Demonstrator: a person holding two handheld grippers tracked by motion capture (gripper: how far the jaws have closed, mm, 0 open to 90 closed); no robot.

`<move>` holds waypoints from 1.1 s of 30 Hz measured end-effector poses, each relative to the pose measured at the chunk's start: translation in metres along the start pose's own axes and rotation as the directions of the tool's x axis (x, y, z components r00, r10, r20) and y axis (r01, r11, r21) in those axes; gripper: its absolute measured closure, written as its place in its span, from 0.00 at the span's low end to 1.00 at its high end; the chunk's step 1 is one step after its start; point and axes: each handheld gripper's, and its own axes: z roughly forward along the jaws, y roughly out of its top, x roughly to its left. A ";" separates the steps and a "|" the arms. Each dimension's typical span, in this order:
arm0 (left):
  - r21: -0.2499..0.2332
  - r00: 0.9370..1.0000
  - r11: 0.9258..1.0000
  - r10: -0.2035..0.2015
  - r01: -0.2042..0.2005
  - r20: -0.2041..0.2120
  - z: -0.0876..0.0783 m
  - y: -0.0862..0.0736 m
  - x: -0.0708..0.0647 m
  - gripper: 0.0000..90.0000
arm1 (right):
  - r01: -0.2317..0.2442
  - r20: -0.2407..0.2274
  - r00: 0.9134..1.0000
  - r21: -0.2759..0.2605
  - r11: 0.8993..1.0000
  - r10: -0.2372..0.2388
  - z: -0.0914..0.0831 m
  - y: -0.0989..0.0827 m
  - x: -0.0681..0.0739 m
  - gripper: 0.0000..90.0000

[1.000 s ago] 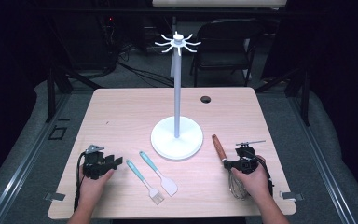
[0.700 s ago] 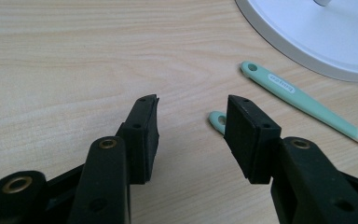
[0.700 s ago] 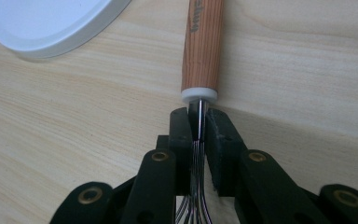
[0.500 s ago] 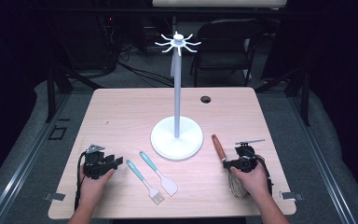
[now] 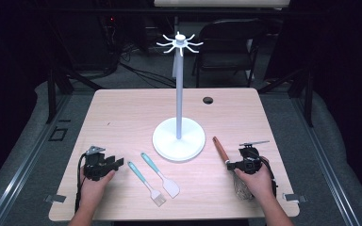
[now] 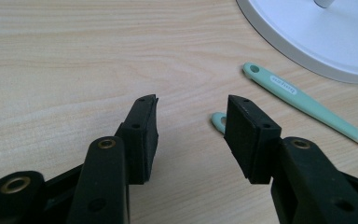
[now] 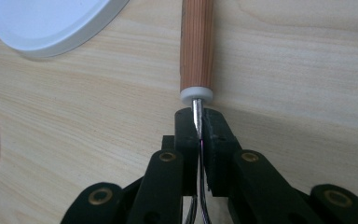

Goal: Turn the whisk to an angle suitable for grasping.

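Right gripper (image 7: 199,122) jaws just closed, pinching wood-handled wire whisk (image 5: 222,151) near desk's right edge; hanging on white stand (image 5: 178,136) remains.

Whisk (image 5: 233,169): wooden handle (image 7: 196,44), reddish-brown and grained, ending in a white collar (image 7: 196,95); thin steel wires (image 7: 198,135) emerging from the collar. Lying flat on the bench at its right side, just right of the white stand base. Handle pointing away and slightly left toward that base, wire head (image 5: 242,188) toward the near edge, partly hidden under the hand. Wire neck just behind the collar pinched between the pads of the right tool (image 7: 198,119), whose jaws have just been closing on it. Handle end free, resting on the wood, near the base but not touching it.
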 end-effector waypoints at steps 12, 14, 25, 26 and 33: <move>-0.004 1.000 1.000 0.001 -0.001 -0.001 0.000 0.000 0.000 0.58 | 0.007 -0.008 1.000 -0.052 0.999 -0.008 -0.006 -0.001 0.001 0.95; -0.004 1.000 1.000 0.001 -0.001 -0.001 0.000 0.000 0.000 0.58 | 0.007 -0.007 1.000 -0.050 0.999 -0.007 -0.007 -0.001 0.001 0.95; -0.040 1.000 0.999 0.022 -0.022 -0.016 -0.004 0.001 -0.008 0.56 | 0.057 -0.021 0.998 -0.150 0.987 -0.061 -0.018 -0.002 0.010 0.95; -0.040 1.000 0.999 0.024 -0.024 -0.009 -0.004 0.001 -0.009 0.57 | 0.068 -0.025 0.997 -0.159 0.985 -0.073 -0.019 -0.002 0.012 0.95; -0.075 0.998 0.996 0.057 -0.054 0.036 -0.008 0.006 -0.026 0.56 | 0.177 -0.020 0.982 -0.253 0.951 -0.188 -0.027 -0.006 0.034 0.95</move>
